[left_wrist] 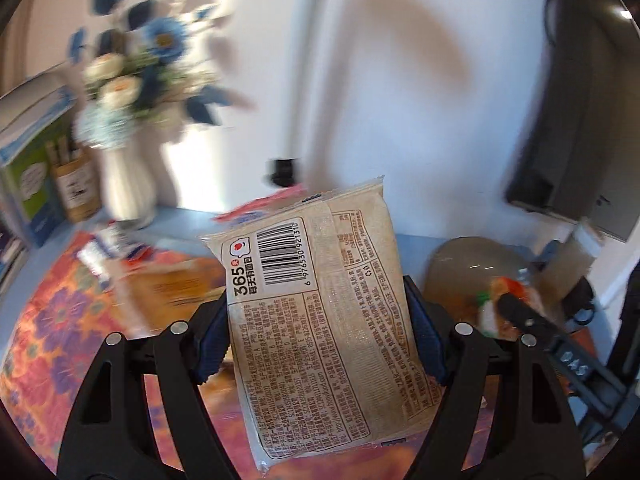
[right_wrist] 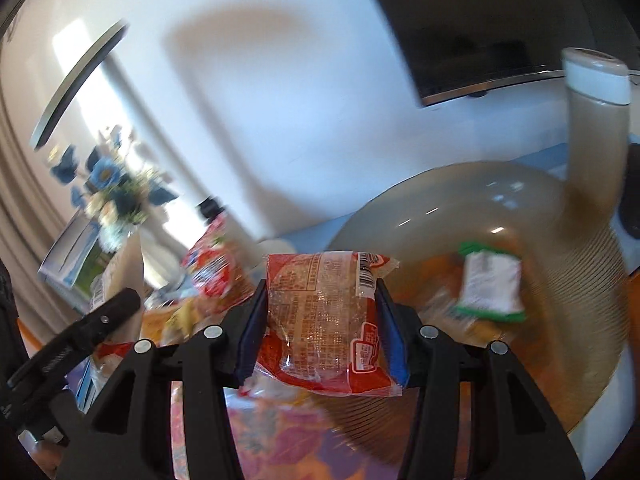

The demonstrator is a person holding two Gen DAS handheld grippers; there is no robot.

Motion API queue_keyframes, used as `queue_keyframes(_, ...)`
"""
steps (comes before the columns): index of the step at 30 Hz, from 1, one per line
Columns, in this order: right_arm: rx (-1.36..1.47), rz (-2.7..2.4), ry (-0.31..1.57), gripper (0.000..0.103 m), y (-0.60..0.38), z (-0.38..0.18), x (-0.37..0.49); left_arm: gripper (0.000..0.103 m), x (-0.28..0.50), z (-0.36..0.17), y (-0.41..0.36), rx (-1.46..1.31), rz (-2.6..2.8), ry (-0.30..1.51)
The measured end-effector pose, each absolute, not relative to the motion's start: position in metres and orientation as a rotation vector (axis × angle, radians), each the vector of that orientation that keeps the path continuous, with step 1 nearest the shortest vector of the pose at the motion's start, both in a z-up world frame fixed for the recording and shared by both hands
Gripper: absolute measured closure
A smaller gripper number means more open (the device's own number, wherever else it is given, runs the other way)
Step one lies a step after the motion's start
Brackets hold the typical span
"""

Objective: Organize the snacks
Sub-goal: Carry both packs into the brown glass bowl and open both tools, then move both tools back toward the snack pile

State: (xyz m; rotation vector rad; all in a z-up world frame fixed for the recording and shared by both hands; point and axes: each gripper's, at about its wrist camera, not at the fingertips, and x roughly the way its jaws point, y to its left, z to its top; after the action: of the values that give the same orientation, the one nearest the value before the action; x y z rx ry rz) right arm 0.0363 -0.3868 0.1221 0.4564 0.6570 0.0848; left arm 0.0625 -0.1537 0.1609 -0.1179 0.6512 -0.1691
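In the left wrist view my left gripper (left_wrist: 316,312) is shut on a beige bread packet (left_wrist: 320,300) with a barcode and dense print, held up above the table. My right gripper (right_wrist: 320,320) is shut on a red and clear snack packet (right_wrist: 324,320), lifted near the rim of a translucent basket (right_wrist: 460,196). A green and white packet (right_wrist: 492,284) lies inside that basket. The same basket (left_wrist: 472,264) shows at the right of the left wrist view, with the right gripper's tip (left_wrist: 516,308) in front of it.
A floral cloth (left_wrist: 52,320) covers the blue table. More snack packets (right_wrist: 212,276) lie at the back, next to a white vase of blue flowers (left_wrist: 128,184) and a green box (left_wrist: 32,176). A dark screen (right_wrist: 480,40) hangs on the white wall.
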Motion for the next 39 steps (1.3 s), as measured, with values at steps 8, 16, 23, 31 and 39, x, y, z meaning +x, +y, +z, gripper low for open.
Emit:
queue_keyframes(8, 0.438, -0.053, 0.678, 0.053, -0.442, 0.124, 0.037, 0.027, 0.087, 0.157, -0.239, -0.089, -0.297, 0.687)
queue_keyframes(16, 0.460, -0.179, 0.743, 0.015, -0.482, 0.107, 0.033, 0.004, 0.110, 0.122, -0.289, -0.106, -0.411, 0.827)
queue_keyframes(23, 0.524, -0.169, 0.714, 0.007, -0.490, 0.106, 0.018, 0.003, 0.107, 0.117, -0.271, -0.074, -0.340, 0.848)
queue_keyframes(31, 0.589, -0.086, 0.684, 0.006, -0.454, 0.112, 0.012, 0.003, 0.093, 0.121, -0.225, -0.106, -0.305, 0.839)
queue_keyframes(39, 0.613, -0.007, 0.663, 0.005, -0.405, 0.126, 0.006, 0.003, 0.072, 0.149, -0.172, -0.085, -0.262, 0.768)
